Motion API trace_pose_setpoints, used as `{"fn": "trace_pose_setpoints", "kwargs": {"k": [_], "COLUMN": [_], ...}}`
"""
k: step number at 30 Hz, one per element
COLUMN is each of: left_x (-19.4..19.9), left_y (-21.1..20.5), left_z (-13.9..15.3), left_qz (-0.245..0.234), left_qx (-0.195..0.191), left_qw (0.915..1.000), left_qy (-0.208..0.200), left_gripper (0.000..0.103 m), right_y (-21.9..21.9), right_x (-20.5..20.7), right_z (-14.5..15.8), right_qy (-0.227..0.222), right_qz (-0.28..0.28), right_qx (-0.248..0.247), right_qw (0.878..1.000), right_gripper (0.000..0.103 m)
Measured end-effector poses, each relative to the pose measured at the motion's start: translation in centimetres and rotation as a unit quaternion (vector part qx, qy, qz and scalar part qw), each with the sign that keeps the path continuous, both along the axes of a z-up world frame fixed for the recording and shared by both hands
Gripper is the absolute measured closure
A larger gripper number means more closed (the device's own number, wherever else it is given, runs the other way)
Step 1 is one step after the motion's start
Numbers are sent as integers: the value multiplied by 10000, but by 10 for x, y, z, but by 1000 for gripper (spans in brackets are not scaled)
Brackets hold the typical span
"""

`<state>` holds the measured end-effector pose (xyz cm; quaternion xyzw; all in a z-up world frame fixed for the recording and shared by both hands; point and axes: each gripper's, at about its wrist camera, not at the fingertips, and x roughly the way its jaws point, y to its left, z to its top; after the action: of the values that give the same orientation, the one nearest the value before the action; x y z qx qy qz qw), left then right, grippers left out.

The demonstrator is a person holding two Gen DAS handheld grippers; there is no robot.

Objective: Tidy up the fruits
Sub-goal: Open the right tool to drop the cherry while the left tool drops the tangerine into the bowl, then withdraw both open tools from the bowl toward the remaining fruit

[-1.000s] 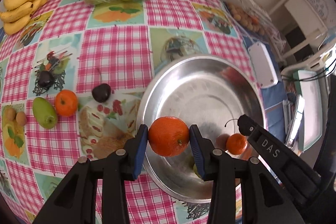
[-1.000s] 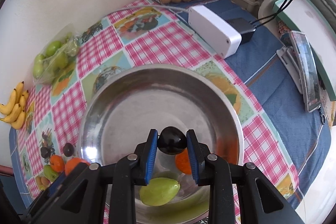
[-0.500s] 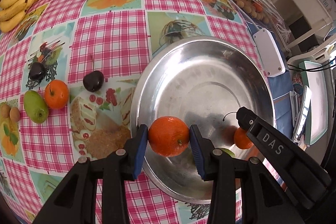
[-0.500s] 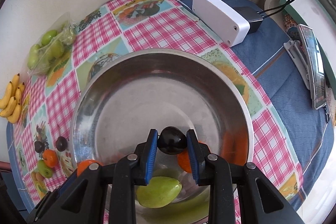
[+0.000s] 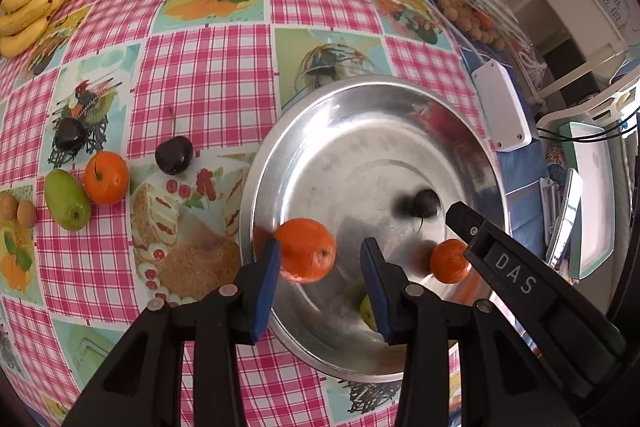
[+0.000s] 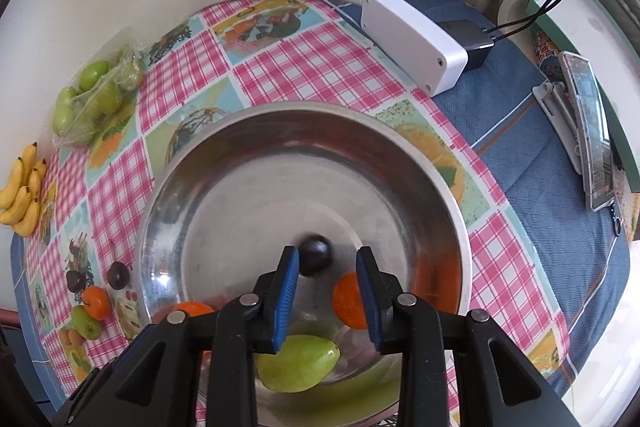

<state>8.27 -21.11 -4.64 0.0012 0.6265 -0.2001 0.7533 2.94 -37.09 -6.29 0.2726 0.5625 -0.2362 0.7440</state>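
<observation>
Step in hand: both fruits are being let go over the steel bowl point(image 5: 472, 131); the drop-off looks all but done.
Left gripper point(image 5: 320, 267): jaws stand wide; the orange point(image 5: 306, 250) touches only the left pad, with clear air to the right pad, so it is not clamped.
Right gripper point(image 6: 326, 285): jaws have just been opening and now stand apart; the dark cherry point(image 6: 316, 255) lies blurred just beyond the tips, near the left pad, not pressed.
Already in the bowl: a second orange point(image 6: 347, 301) behind the right pad; a green fruit point(image 6: 298, 363) under the jaws.
Next move, as I judge: lift both grippers clear, then go for the fruits waiting outside the bowl, left of the left jaws.
Left view only: loose orange point(image 5: 106, 178), cherry point(image 5: 173, 157) and green fruit point(image 5: 66, 200) on the checked cloth, seen plainly.
Right view only: the green fruit in full; the white box point(image 6: 414, 43) beyond the bowl.
</observation>
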Motion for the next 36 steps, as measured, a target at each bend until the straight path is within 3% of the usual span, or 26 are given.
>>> {"fn": "trace_pose_setpoints", "kwargs": {"k": [3, 14, 16, 21, 31, 36], "left_x": [1, 17, 21, 29, 34, 33], "left_y": [3, 44, 56, 86, 123, 136], "left_z": [5, 22, 21, 17, 10, 11], "left_qz": [50, 763, 960, 1429, 2000, 2226], "left_qx": [-67, -232, -194, -147, 188, 375], "left_qw": [10000, 9968, 9952, 9896, 9796, 9741], "left_qy": [-12, -76, -67, 44, -37, -148], "left_gripper": [61, 60, 56, 52, 25, 16], "right_y": [-1, -4, -3, 2, 18, 30], "right_x": [-2, -5, -5, -1, 10, 16], "right_z": [8, 28, 27, 23, 17, 14], "right_qy": [-91, -333, -324, -315, -257, -249], "right_qz": [-7, 17, 70, 234, 715, 948], "right_qx": [-51, -239, -217, -103, -9, 5], "right_qw": [9999, 9992, 9992, 9992, 9971, 9952], "right_gripper": [58, 52, 49, 36, 21, 5]}}
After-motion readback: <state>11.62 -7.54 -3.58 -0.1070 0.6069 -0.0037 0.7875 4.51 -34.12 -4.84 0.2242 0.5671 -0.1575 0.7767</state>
